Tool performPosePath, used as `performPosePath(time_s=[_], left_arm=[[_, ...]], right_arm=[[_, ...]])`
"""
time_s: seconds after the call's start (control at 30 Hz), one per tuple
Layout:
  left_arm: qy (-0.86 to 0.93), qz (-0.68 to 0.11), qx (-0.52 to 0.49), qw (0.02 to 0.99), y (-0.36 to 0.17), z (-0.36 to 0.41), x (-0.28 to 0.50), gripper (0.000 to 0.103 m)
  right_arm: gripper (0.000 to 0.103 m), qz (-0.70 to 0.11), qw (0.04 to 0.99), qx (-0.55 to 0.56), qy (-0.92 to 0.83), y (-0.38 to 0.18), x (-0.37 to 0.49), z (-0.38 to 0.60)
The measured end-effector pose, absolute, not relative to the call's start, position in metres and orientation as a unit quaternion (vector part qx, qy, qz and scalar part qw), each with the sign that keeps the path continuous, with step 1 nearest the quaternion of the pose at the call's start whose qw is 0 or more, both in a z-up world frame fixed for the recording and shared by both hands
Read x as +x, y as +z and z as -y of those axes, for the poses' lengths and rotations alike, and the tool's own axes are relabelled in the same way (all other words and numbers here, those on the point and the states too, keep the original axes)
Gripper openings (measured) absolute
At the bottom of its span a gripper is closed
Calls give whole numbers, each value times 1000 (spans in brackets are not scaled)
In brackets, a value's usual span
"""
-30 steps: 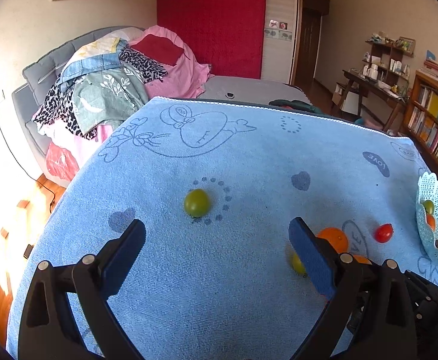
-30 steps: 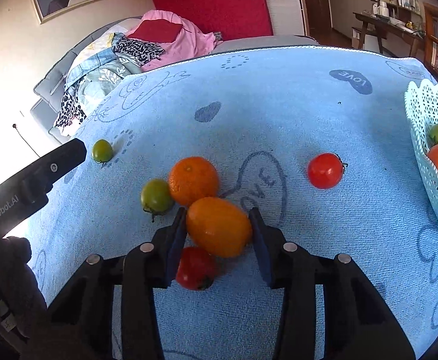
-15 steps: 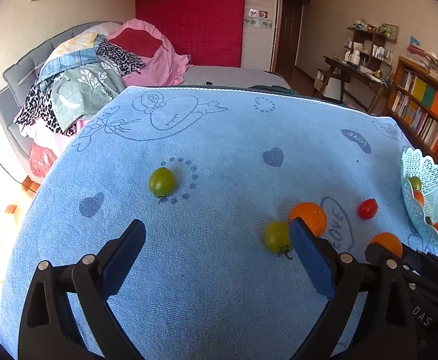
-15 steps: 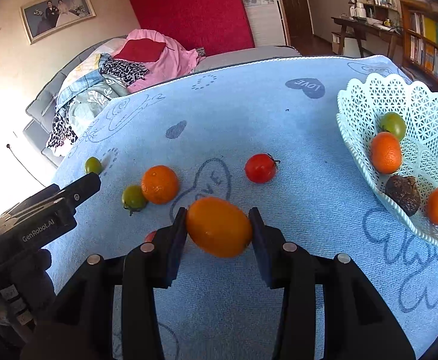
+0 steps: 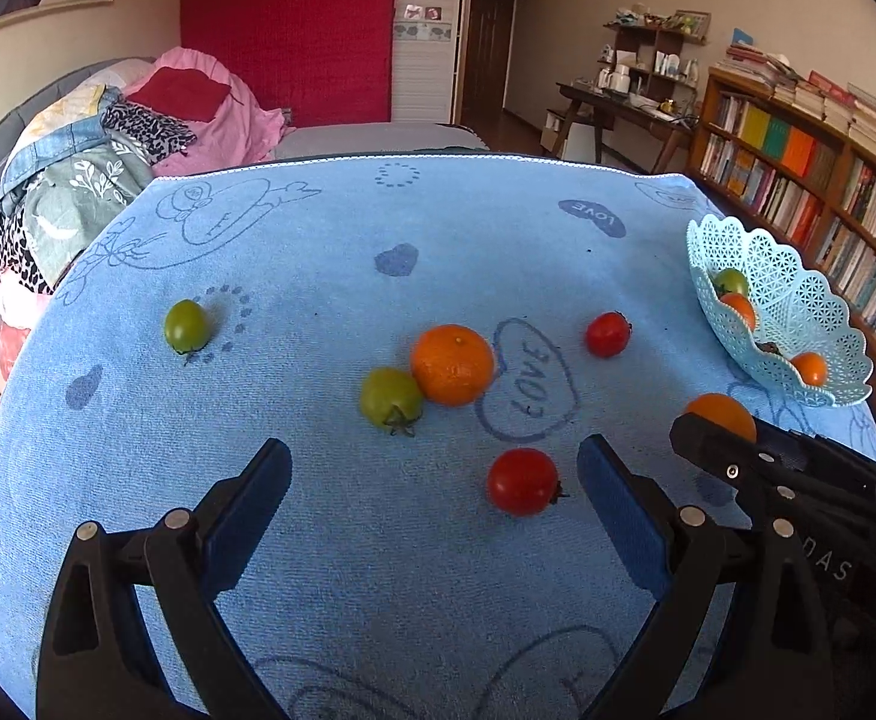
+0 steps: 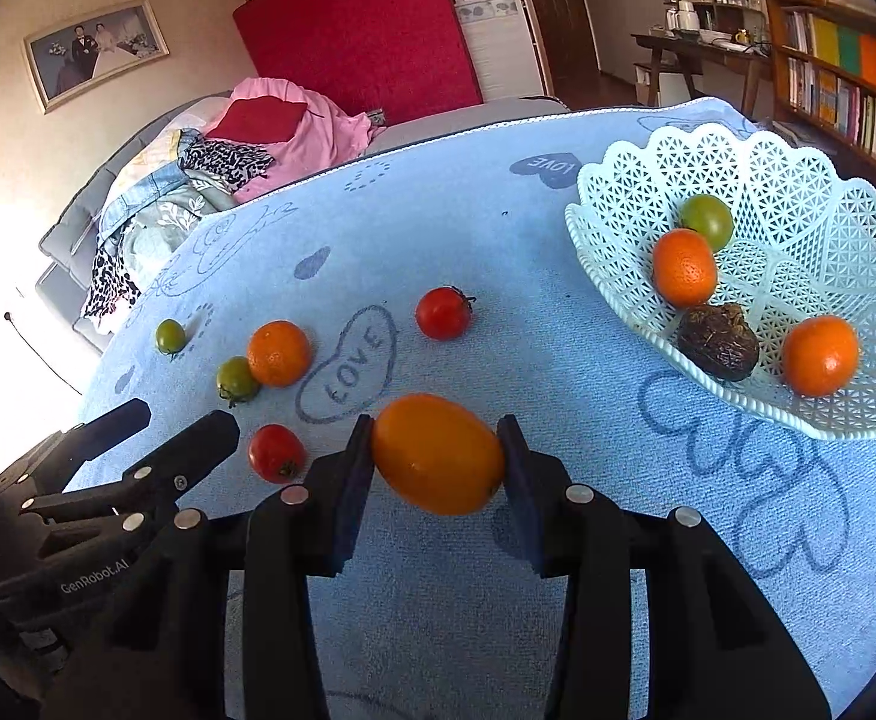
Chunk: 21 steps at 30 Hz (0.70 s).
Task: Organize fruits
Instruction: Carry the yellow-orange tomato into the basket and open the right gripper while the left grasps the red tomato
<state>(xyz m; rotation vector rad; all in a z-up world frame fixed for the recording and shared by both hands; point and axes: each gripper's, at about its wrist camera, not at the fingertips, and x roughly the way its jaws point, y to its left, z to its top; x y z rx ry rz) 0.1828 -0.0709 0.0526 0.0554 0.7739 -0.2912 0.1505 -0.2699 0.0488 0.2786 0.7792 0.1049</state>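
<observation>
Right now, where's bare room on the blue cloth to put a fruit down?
Free: the strip between the far red tomato and the basket, and the near cloth under the right gripper. Crowded: around the orange, green tomato and near red tomato.

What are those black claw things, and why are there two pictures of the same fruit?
Those claws are grabbing tools. A person holds one in each hand, and each has a tiny camera looking along its two fingers, so you get two pictures.

The left gripper is open and holds nothing. The right gripper is squeezing an orange oval fruit.

Everything sits on a blue towel with hearts. Loose on it lie two red tomatoes, two green tomatoes and a round orange.

The white lacy basket already holds two oranges, a green tomato and a dark brown wrinkly fruit.
</observation>
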Motion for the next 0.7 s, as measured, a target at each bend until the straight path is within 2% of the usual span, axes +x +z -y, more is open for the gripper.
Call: performPosePath(time_s=[0.07,0.27,0.43,0.57,0.7], left_arm=[[-151,-377,32,913,50,77,182,94],[-169,-399,40,901,35,87,186,79],[-172,-418,46,891,24,91,189,60],[-172,-414,56,892,22,96,187,53],[-182,-409,58,892,22,98,184,34]], right_arm=[[43,-376,915,140,49,49,148,274],[43,-367,918,145,46,53,142,282],[43,-361,920,150,44,56,139,286],[43,-357,920,153,45,57,137,289],[43,-354,921,156,46,59,135,290]])
